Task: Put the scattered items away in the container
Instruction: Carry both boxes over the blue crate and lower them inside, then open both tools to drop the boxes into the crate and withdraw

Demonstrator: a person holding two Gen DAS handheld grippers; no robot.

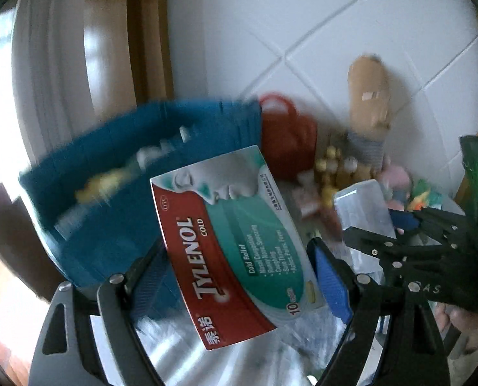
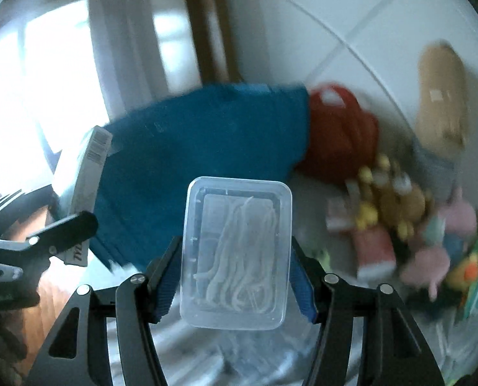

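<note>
My left gripper (image 1: 239,276) is shut on a red, white and teal Tylenol Cold box (image 1: 229,244), held in the air just in front of the blue fabric container (image 1: 116,167). My right gripper (image 2: 235,267) is shut on a clear plastic box of floss picks (image 2: 235,257), also held up in front of the blue container (image 2: 206,135). In the right wrist view the Tylenol box (image 2: 84,173) and the left gripper show at the left. In the left wrist view the clear box (image 1: 364,206) and the right gripper show at the right. Small items lie inside the container.
A red bag (image 2: 338,135) stands right of the container. A tan plush toy (image 2: 438,109) leans on the white tiled wall. Several small plush toys (image 2: 399,225) are heaped at the right. A crinkled clear plastic sheet covers the surface (image 2: 239,360). A wooden door frame (image 1: 145,48) stands behind.
</note>
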